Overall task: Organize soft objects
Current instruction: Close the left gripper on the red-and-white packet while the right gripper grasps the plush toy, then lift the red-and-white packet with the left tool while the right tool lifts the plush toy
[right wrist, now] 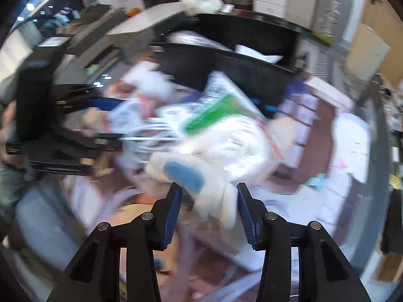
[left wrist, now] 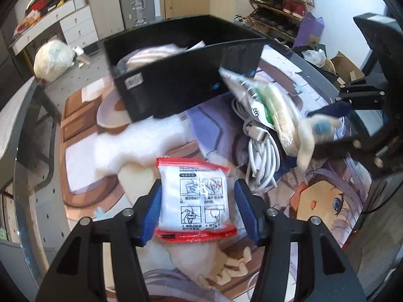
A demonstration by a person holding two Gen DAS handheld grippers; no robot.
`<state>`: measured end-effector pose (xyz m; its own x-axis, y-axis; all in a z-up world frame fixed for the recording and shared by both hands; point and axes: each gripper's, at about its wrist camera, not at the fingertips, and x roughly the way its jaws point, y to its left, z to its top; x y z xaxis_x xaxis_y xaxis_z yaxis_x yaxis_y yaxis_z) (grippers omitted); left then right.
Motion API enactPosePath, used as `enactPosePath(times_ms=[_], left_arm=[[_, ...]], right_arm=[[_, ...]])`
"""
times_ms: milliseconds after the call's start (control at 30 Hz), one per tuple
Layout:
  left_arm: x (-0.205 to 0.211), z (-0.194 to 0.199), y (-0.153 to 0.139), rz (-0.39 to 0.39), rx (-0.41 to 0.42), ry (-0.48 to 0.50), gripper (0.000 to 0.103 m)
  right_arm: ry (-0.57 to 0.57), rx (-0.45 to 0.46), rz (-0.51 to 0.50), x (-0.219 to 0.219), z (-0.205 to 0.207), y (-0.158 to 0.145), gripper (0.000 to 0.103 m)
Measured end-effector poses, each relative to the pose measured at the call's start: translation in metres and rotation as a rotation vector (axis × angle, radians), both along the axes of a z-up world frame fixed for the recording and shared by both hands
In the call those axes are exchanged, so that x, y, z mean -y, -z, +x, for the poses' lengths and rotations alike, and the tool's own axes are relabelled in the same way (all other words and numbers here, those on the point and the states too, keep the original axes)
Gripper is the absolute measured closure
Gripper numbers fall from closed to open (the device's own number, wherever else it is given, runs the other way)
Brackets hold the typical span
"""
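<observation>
Between the left tool's (left wrist: 197, 211) blue ribbed pads (left wrist: 152, 214) sits a white sachet with red sealed edges and printed instruction panels (left wrist: 195, 196). Left pad is against the sachet's edge; right pad stands just clear of it, so jaws are part open, not clamped. Sachet lies on the glass counter covered by an anime-print mat (left wrist: 335, 201).

Beyond it: black open-top rectangular box (left wrist: 176, 85) with pale soft items inside, standing on the mat. Beside the box's right corner, a clear bag with green label (left wrist: 262, 105) rests over a coiled white charging cable (left wrist: 262, 156).

Right tool (right wrist: 207, 210) view is heavily motion-blurred. A cream plush toy with a blue patch (right wrist: 201, 176) hangs between its blue pads; cannot tell whether the pads press on it. In the left wrist view the same plush (left wrist: 312, 136) sits at that tool's tips, above the cable, well right of the sachet.

Background: white drawer unit (left wrist: 78, 25), shoe rack (left wrist: 279, 2), silver suitcase (left wrist: 137, 0).
</observation>
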<state>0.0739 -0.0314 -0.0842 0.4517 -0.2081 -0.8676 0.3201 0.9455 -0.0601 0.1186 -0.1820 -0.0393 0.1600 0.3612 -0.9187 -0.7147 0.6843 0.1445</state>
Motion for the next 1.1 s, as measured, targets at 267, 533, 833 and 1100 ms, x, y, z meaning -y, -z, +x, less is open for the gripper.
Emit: enactPosePath(times_ms=[267,533,833,1100], left_arm=[[-0.007,0.001,0.0,-0.012,-0.002,-0.02,0.06],[-0.016,0.004,-0.005,-0.005,0.031,-0.073,0.059],[-0.015,0.004,0.0,-0.003,0.006,-0.069,0.057],[-0.012,0.001,-0.001,-0.016,0.0,-0.057,0.057]], right_arm=[[0.032,0.033,-0.013,0.004,0.002,-0.001,0.07],[0.249,0.011,0.093,0.03,0.03,-0.013,0.067],[0.119,0.003,0.003,0.014,0.015,-0.001,0.051],[0.08,-0.026,0.047,0.008,0.008,-0.005,0.051]])
